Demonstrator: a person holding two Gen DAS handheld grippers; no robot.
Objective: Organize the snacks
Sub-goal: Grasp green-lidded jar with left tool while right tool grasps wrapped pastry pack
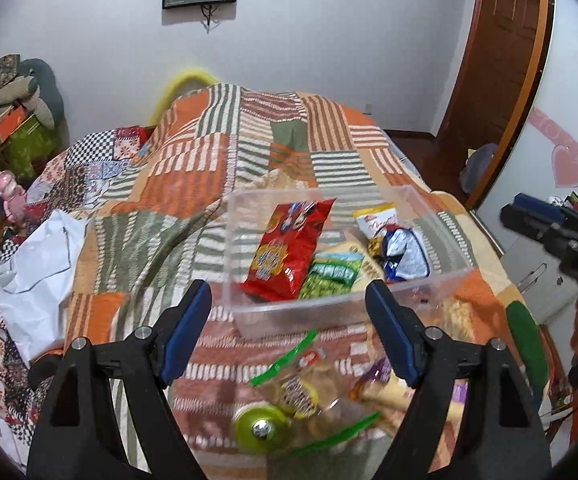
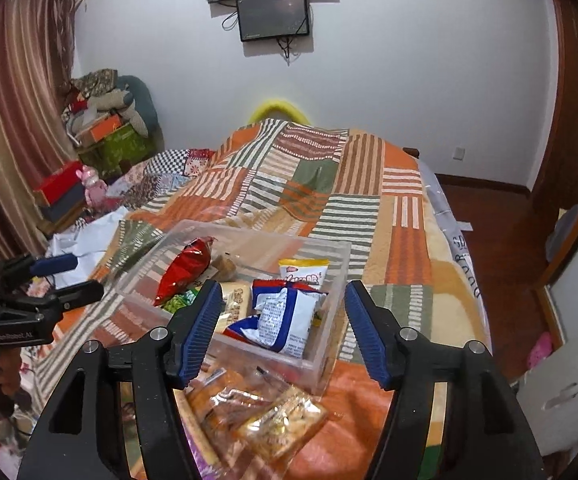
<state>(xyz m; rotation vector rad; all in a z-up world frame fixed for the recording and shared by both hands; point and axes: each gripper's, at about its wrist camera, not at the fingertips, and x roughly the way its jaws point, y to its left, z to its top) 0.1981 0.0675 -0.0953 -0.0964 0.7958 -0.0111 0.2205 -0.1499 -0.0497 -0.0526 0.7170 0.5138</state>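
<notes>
A clear plastic bin (image 1: 329, 312) (image 2: 321, 364) sits on the patchwork bedspread. Inside it lie a red snack bag (image 1: 289, 248) (image 2: 185, 272), a green packet (image 1: 329, 278), a white and blue packet (image 1: 403, 254) (image 2: 285, 320) and a yellow-topped white packet (image 2: 304, 272). My left gripper (image 1: 289, 332) hovers open above the bin's near wall, nothing between its blue pads. My right gripper (image 2: 285, 330) is open over the bin's near right part, also empty. Loose clear snack packets (image 1: 297, 392) (image 2: 261, 416) lie on the bed in front of the bin.
The bed's orange, green and white quilt (image 1: 229, 152) (image 2: 329, 184) stretches away to a white wall. White cloth or paper (image 1: 37, 276) lies at the left. Boxes and stuffed toys (image 2: 101, 120) are piled far left. A wooden floor (image 2: 501, 248) and door are right.
</notes>
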